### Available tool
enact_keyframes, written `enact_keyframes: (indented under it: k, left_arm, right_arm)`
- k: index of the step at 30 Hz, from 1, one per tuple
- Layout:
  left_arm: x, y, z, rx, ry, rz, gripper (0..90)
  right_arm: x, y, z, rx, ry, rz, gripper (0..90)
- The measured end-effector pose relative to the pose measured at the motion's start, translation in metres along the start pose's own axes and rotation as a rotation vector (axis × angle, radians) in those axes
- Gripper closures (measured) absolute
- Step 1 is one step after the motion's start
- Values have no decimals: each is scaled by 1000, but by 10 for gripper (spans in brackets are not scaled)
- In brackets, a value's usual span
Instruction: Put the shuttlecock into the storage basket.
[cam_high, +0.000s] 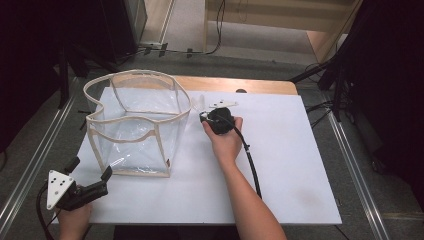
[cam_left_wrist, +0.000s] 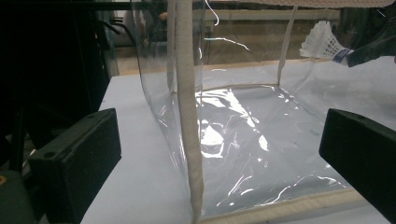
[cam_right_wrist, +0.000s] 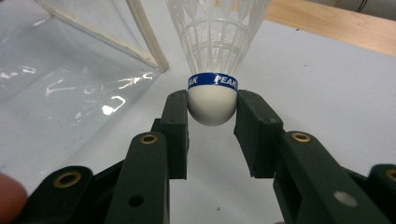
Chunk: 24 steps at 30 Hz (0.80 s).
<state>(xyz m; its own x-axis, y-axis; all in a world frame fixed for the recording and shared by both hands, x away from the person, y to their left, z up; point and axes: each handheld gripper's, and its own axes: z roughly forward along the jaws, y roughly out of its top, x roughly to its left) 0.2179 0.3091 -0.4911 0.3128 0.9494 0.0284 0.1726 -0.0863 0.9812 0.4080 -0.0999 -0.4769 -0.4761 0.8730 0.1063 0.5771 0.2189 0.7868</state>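
Parked at the worktop's (cam_high: 300, 200) near left corner, the left gripper (cam_high: 90, 181) waits released. Mid-worktop, the right gripper (cam_right_wrist: 212, 123) pinches a white shuttlecock (cam_right_wrist: 215, 56) beside the clear bag's (cam_high: 137, 125) right wall. Pickup looks done; dropping it inside remains.

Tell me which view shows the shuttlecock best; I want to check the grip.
The right gripper view: the shuttlecock sits close up, cork clamped between the tongs. The left gripper view shows its skirt through the bag; the high view shows a faint white shape.
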Motion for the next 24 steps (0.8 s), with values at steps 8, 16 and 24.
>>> enact_keyframes:
  k: [8, 16, 24]
  left_arm:
    - [0, 0, 0, 0, 1, 0, 0]
    - [0, 0, 0, 0, 1, 1, 0]
    - [0, 0, 0, -1, 0, -1, 0]
  right_arm:
    - [-4, 4, -20, -42, -4, 2, 632]
    - [-7, 10, -42, -76, -11, -3, 633]
    - [-6, 15, -59, -110, -12, -21, 632]
